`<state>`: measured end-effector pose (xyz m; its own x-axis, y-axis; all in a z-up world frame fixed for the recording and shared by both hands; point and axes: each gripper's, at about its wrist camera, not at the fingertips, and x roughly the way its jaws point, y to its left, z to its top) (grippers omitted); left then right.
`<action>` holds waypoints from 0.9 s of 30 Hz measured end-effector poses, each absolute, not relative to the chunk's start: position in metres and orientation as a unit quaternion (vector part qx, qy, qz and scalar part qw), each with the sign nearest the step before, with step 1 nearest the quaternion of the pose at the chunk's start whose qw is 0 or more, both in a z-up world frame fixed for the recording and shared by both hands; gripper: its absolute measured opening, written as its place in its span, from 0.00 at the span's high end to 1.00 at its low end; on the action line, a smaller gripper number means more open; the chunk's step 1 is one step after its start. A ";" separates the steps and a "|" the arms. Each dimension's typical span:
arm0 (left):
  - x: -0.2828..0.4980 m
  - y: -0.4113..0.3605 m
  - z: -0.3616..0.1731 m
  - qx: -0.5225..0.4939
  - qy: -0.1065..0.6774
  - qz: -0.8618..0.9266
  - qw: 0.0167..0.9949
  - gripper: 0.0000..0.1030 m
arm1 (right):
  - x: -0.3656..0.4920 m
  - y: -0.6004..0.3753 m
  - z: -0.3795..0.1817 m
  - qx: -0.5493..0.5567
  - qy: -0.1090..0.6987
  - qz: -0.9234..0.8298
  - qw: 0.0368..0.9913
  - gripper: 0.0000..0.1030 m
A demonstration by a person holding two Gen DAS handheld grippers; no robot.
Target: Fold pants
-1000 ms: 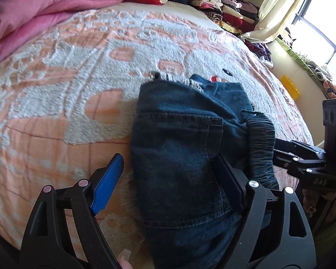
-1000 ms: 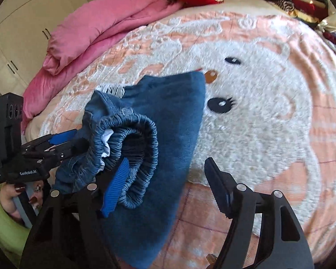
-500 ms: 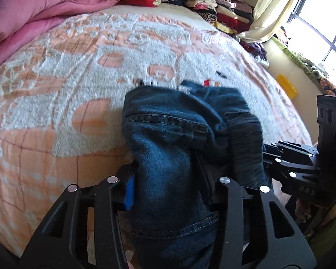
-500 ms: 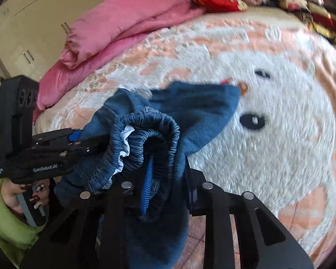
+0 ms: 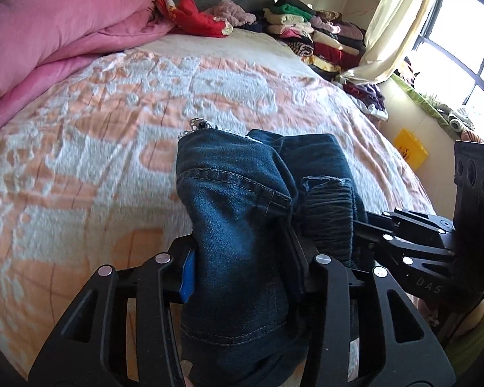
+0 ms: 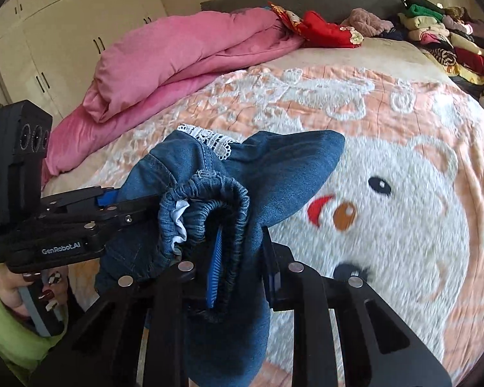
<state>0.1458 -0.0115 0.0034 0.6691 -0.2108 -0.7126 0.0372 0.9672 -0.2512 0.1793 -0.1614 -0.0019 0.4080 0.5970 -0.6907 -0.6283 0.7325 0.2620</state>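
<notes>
The dark blue denim pants [image 5: 235, 213] are folded into a thick bundle with white lace trim at the top, lifted off the bed. My left gripper [image 5: 242, 267] is shut on the bundle near its pocket side. My right gripper [image 6: 242, 254] is shut on the elastic waistband [image 6: 216, 200] of the pants [image 6: 274, 174]. Each gripper shows in the other's view, the right one [image 5: 403, 245] at the right and the left one [image 6: 80, 222] at the left, close together on the same bundle.
The bed carries an orange and white bear-pattern blanket [image 6: 387, 167]. A pink duvet [image 5: 48, 42] lies along the far left. Stacks of folded clothes [image 5: 313, 35] line the far right by the curtain and window. A red garment [image 6: 322, 29] lies at the headboard.
Both grippers went from open to shut on the pants. The bundle has risen off the blanket and both views have tilted up toward the headboard.
</notes>
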 end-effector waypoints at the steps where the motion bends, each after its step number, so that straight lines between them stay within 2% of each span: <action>1: 0.148 -0.011 0.004 -0.107 0.400 -0.068 0.908 0.65 | 0.182 -0.160 -0.001 -0.020 0.403 0.365 0.839 0.80; 13: 0.168 -0.008 -0.009 -0.110 0.414 -0.059 0.902 0.65 | 0.206 -0.156 -0.013 -0.016 0.418 0.348 0.839 0.77; 17: 0.167 -0.007 -0.014 -0.108 0.418 -0.056 0.900 0.62 | 0.206 -0.160 -0.021 -0.015 0.428 0.329 0.841 0.63; 21: 0.166 -0.006 -0.019 -0.109 0.423 -0.052 0.898 0.54 | 0.207 -0.169 -0.030 -0.009 0.440 0.309 0.843 0.51; 27: 0.166 -0.005 -0.028 -0.109 0.434 -0.048 0.893 0.49 | 0.209 -0.175 -0.046 -0.010 0.462 0.283 0.840 0.41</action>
